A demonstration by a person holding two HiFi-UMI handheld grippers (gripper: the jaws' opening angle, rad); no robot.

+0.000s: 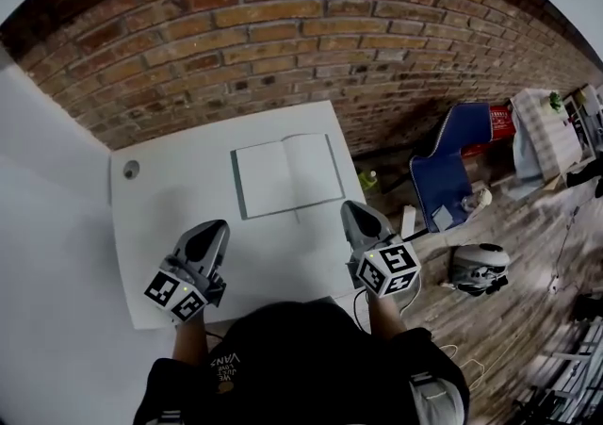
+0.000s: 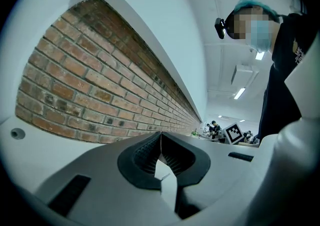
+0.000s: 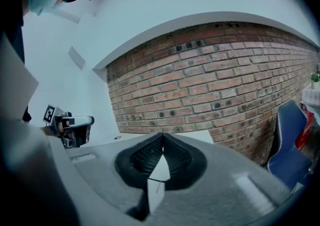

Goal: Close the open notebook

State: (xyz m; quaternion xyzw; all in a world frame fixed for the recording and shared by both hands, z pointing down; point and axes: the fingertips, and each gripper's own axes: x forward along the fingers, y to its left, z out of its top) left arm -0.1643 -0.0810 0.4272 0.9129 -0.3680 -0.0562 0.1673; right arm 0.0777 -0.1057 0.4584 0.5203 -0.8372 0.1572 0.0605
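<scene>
Head view: the open notebook lies flat near the far right corner of the white worktop. It is ahead of both tools, with the left tool over the near edge and the right tool at the right edge, nearer the notebook.

Left gripper view: the jaws are pressed together and hold nothing, facing the brick wall.

Right gripper view: the jaws are likewise together and empty.

White pages, dark edge — the notebook, on a white table. The wall is red-brown brick; the left gripper and right gripper are grey, with black-and-white square markers.
</scene>
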